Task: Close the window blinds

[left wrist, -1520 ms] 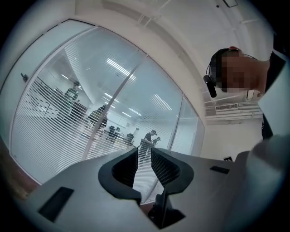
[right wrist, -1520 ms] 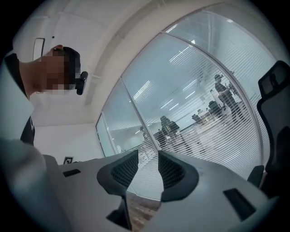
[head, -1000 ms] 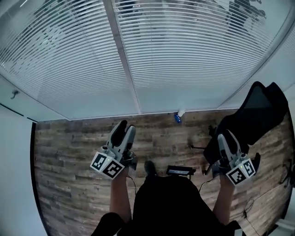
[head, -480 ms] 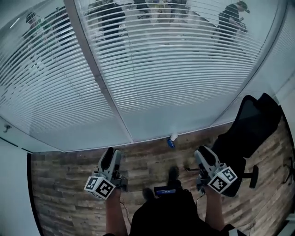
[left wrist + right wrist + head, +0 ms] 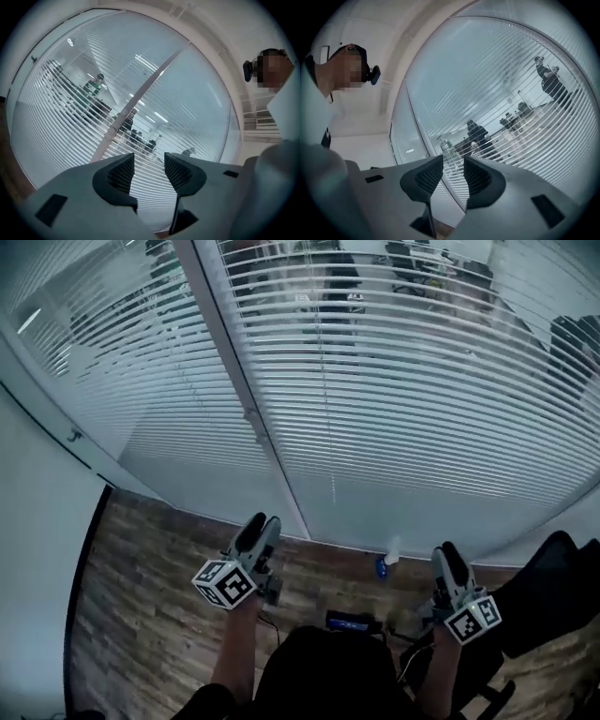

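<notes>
Head view: blinds (image 5: 403, 409) span 9 through 12 to 3 o'clock, slats tilted open, so people (image 5: 478, 136) in the office behind show through the gaps. A post (image 5: 246, 409) runs from 12 down toward 6 o'clock and splits the two panels. Left gripper (image 5: 262, 526) sits at 7 o'clock, aimed at the foot of the post, well short of the slats. Its jaws are apart and have just opened a bit wider, with nothing between them. Right gripper (image 5: 448, 556) sits at 5 o'clock, jaws also apart and empty. A small blue-and-white item (image 5: 382, 565) lies on the wood floor (image 5: 141, 587) at the base of the glass, 6 o'clock, between the grippers; maybe a spray bottle, too small to tell. Black chair (image 5: 553, 596) at 4 o'clock, just beside the right gripper. White wall (image 5: 37, 549) at 8 o'clock.
</notes>
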The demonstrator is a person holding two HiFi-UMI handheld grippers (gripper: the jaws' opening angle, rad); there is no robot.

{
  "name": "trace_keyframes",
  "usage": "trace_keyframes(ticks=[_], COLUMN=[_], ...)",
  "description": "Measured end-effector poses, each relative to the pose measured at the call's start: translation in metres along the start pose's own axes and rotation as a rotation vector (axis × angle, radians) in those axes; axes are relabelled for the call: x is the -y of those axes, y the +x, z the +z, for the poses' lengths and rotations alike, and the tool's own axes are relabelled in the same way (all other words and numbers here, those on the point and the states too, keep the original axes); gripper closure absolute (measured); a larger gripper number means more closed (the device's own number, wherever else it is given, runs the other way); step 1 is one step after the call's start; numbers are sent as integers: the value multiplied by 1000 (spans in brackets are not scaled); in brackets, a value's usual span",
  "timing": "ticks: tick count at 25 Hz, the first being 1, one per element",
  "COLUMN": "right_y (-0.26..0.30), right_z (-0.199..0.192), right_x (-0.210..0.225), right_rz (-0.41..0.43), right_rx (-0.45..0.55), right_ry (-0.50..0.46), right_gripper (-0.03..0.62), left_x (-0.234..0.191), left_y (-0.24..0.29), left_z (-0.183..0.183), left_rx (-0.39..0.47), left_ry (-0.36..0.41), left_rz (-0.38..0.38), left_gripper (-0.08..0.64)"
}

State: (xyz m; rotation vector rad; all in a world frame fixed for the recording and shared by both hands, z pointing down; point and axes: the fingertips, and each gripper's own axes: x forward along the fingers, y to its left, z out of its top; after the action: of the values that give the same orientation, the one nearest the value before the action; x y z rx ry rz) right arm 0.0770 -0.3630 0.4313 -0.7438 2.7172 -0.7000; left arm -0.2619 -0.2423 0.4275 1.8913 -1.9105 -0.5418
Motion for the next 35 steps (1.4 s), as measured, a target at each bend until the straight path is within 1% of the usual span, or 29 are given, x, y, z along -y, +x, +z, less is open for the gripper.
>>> trace_keyframes(ticks=[2, 5, 8, 10, 13, 16, 18, 22, 25, 28, 30, 32, 33, 35], right_y=[5, 10, 9, 8, 10, 13, 19, 31, 42, 44, 41, 41, 44, 54], right_z=[8, 8, 7, 8, 18, 22, 20, 19, 18, 23, 22, 15, 11, 9], right_x=[24, 49, 50, 48, 46, 41, 38, 22, 7, -6, -11, -11, -10, -7], right_rz=[5, -2, -10, -21, -65, -107, -138, -185, -209, -230, -236, -231, -222, -197], right_rx=[-9, -16, -6, -5, 11, 28, 26, 30, 33, 40, 48, 45, 39, 28], right_ry=[6, 29, 47, 46, 37, 17, 9, -19, -33, -50, -46, -34, -30, -27], right_gripper=[469, 469, 469, 469, 469, 469, 469, 469, 469, 469, 469, 469, 469, 469], left_x=[3, -6, -21, -33, -61, -91, -105, -119, -129, -127, -123, -123, -123, -125], left_y=[8, 13, 20, 33, 62, 89, 107, 131, 137, 142, 144, 144, 144, 146], left_z=[2, 5, 20, 34, 49, 56, 58, 53, 57, 61, 56, 50, 48, 47], left_rx=[-7, -25, -25, -4, 23, 21, 5, -30, -22, -6, -6, -15, -21, -33], left_ry=[16, 47, 80, 93, 137, 188, 209, 237, 263, 322, 355, 379, 388, 410], left_rz=[37, 99, 144, 170, 245, 300, 308, 283, 293, 301, 302, 304, 308, 327], left_gripper=[364, 363, 362, 364, 364, 364, 363, 364, 364, 365, 375, 404, 420, 422])
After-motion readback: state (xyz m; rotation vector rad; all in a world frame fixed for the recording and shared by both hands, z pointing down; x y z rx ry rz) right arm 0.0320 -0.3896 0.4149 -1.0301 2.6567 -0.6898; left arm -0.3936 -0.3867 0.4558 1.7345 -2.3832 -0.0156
